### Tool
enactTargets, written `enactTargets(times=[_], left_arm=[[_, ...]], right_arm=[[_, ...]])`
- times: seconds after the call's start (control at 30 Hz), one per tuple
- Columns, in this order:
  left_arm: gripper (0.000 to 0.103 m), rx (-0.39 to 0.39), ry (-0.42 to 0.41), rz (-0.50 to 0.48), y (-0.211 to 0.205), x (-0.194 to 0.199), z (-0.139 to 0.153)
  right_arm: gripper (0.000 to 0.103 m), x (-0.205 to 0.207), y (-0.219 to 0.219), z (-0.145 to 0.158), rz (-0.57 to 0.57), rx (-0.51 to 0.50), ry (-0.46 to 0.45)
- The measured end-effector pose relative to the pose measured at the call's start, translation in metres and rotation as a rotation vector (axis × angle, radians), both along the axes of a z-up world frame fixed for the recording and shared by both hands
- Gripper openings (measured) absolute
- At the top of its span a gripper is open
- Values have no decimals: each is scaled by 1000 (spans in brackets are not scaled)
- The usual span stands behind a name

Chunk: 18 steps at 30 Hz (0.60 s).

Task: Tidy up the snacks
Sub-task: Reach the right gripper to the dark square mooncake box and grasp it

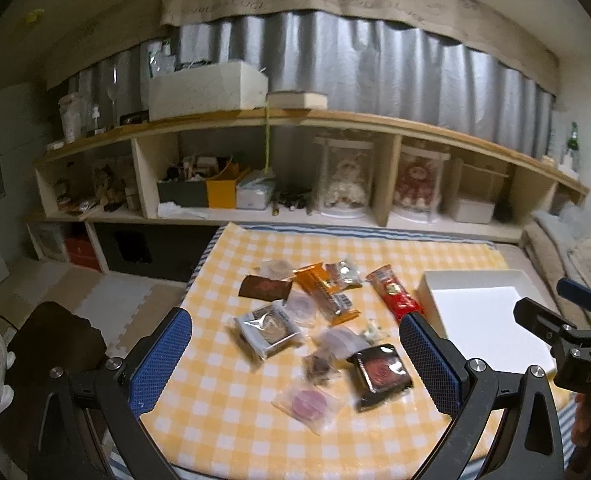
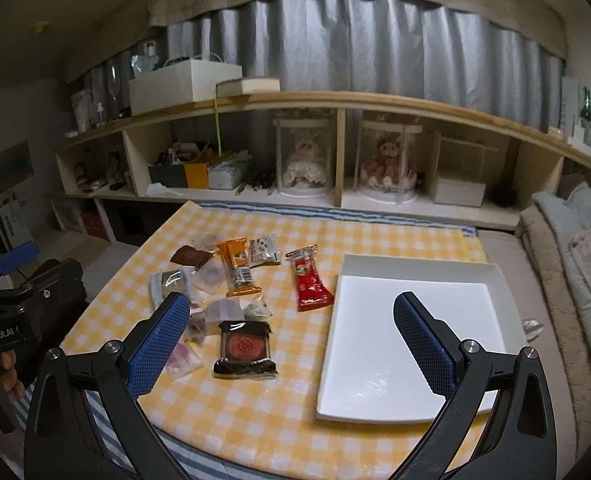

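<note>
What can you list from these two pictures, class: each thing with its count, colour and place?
Tray: one, white, empty, right side of the cloth.
Cloth: one, yellow and white checks, covering the table.
Red packet: one, red, just left of the tray.
Orange packet: one, orange, far middle of the pile.
Black packet: one, black with a red round, nearest in the pile.
Brown packet: one, brown, far left of the pile.
Clear wrapped snacks: several, exact count unclear, scattered in the pile.
Shelf: one, wooden, behind the table.
Dolls in clear cases: two, on the shelf.
Left hand-held gripper: open, above the pile.
Right hand-held gripper: open, over the tray's left edge.
</note>
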State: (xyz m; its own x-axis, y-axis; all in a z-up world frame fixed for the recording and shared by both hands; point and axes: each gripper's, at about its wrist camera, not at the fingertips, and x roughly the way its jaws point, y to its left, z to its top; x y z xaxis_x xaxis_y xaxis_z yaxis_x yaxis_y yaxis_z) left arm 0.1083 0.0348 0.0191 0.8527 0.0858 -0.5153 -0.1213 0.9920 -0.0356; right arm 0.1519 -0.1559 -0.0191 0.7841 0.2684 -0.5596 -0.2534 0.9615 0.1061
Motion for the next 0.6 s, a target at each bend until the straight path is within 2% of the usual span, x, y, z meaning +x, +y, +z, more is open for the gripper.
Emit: enactTargets(times=[0.13, 0.23, 0.33, 0.4, 0.6], left_arm=[[103, -27, 84, 22, 6, 38, -15], [103, -65, 180, 42, 16, 69, -33], [103, -105, 275, 80, 28, 98, -53], [103, -127, 328, 99, 33, 114, -63], [103, -173, 488, 124, 38, 165, -108]], right_arm=[[103, 28, 9, -13, -7, 21, 45], [103, 47, 16, -29, -9, 27, 82], [103, 64, 25, -47, 38, 69, 119], [103, 77, 32, -63, 56, 87, 180], [103, 98, 56, -107, 96, 12, 306]])
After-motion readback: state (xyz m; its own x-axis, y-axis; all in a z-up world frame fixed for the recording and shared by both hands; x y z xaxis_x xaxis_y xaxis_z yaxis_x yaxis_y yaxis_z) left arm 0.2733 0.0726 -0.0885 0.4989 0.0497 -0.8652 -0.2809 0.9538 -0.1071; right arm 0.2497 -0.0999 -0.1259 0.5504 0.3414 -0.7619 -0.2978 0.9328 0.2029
